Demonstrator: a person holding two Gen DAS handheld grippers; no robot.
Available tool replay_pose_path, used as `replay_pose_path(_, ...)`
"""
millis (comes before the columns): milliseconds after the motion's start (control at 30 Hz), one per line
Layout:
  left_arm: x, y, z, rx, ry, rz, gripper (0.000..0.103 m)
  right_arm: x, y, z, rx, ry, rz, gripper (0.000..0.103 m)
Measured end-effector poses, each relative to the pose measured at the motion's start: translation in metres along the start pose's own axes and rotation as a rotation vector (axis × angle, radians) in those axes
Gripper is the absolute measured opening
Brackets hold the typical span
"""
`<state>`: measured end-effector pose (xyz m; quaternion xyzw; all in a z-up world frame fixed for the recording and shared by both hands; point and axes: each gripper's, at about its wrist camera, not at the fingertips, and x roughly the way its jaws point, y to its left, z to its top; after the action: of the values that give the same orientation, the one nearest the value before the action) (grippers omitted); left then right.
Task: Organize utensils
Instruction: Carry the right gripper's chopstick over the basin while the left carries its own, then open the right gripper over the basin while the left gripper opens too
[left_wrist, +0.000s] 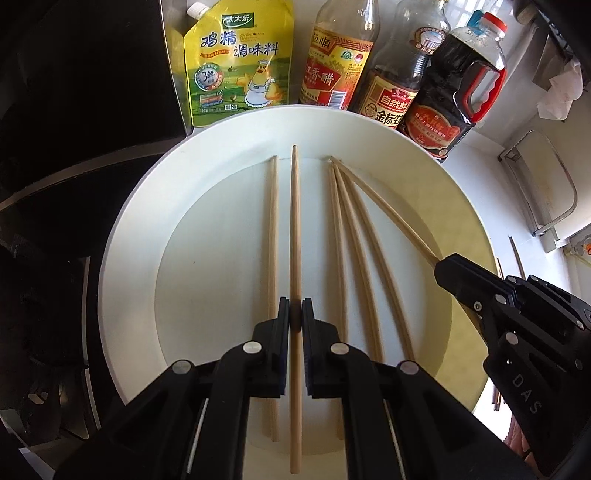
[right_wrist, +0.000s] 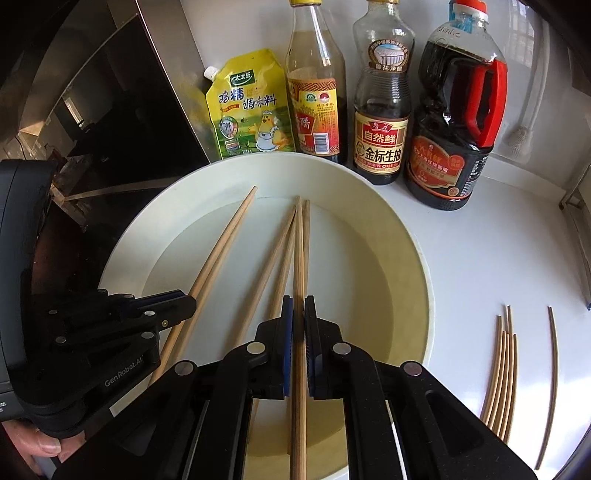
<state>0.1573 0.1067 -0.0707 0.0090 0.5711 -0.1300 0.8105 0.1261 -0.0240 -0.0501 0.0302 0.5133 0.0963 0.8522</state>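
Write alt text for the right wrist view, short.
The right gripper is shut on one wooden chopstick above a white plate that holds more chopsticks, while the left gripper at left grips another one. Behind the plate stand a yellow seasoning pouch and three sauce bottles; loose chopsticks lie on the counter at right.

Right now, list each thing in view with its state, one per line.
left gripper: shut on one chopstick
right gripper: shut on another chopstick
plate: holds loose chopsticks
spare chopsticks: lying on counter
bottles: upright, capped
pouch: standing, spout closed
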Motion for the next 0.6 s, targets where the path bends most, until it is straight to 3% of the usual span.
replay_pose_path(100, 0.004, 0.004, 0.001, -0.008, 0.007, 0.0, 0.009, 0.005, 0.002, -0.001, -0.006, 0.032, 0.003, 0.007)
replay_pose_path(167, 0.001, 0.007, 0.001, -0.018, -0.003, 0.0, 0.031, 0.005, 0.004, -0.001, -0.004, 0.034, 0.003, 0.021)
replay_pose_path(233, -0.004, 0.01, 0.001, -0.025, -0.027, 0.006, 0.041, 0.001, 0.004, -0.002, -0.007, 0.019, -0.01, 0.025)
replay_pose_path(600, -0.032, 0.014, -0.008, -0.035, -0.084, 0.032, 0.041, -0.026, 0.0, -0.011, -0.001, -0.032, -0.019, 0.025)
